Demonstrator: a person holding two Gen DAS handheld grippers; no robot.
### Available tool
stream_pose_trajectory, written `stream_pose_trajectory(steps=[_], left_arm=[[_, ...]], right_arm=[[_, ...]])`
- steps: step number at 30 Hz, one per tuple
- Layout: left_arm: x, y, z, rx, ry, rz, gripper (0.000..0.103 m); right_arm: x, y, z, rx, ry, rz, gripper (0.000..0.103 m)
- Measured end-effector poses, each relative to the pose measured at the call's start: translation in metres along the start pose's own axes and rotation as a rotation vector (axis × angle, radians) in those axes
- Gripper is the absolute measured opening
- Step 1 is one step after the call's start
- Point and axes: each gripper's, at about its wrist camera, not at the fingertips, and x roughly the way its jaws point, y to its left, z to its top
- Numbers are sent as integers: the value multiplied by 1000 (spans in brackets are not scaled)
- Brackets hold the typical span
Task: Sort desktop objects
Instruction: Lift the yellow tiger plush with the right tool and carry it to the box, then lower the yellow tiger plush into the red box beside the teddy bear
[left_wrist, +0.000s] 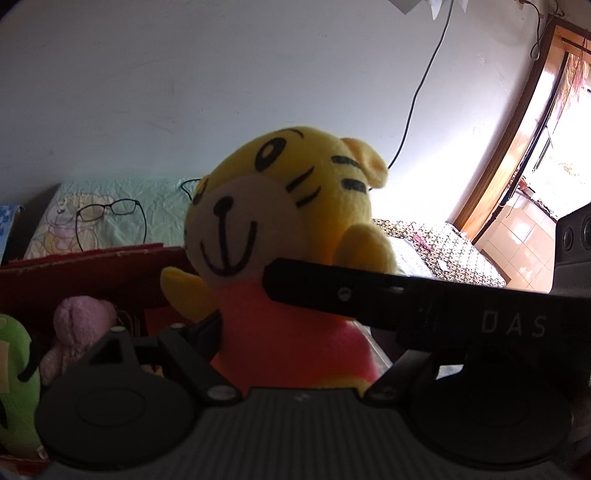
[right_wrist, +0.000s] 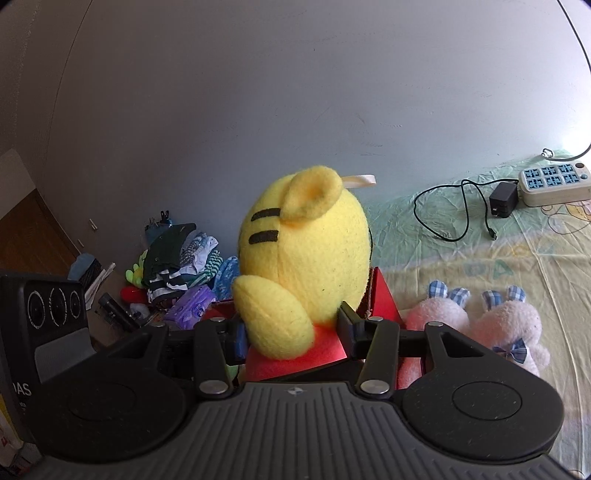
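Plainly, both grippers clamp the tiger toy (left_wrist: 280, 236): left gripper (left_wrist: 280, 314) at its front, right gripper (right_wrist: 291, 328) at its side. It stands upright above the red box (right_wrist: 380, 299) (pink plush (left_wrist: 79, 332) already inside), equally near both.

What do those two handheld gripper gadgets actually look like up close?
Both are matte black. The right gripper has a ribbed grey-black body, two round discs at its sides, and jointed link arms with silver pins. The left gripper has the same build. Seen from each other's camera, each shows white "DAS" lettering; the left one's casing carries three round rings.
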Motion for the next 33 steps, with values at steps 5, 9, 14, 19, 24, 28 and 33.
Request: stream_pose_trajectory(steps=[5,9,14,19,24,28,33], left_arm=[[12,33,-4,-35,29,-20,83],[26,53,-10,-63,73,-39,83],[46,68,-19,-103,151,-74,83],[57,85,-23,-170,201,-128,83],[66,101,-27,-221,226,-167,84],[69,104,-26,-218,221,-163,84],[73,113,-26,-228,238,-186,84]], right_arm=[[28,13,-7,-33,25,-50,50],[49,18,-11,-41,77,-93,50],[71,31,-12,-102,185,-188,50],[91,33,-10,-121,296,-250,51],[109,37,-11,-176,381,-302,52],[117,32,-9,-179,404,-318,53],[121,25,-9,-149,402,-304,57]])
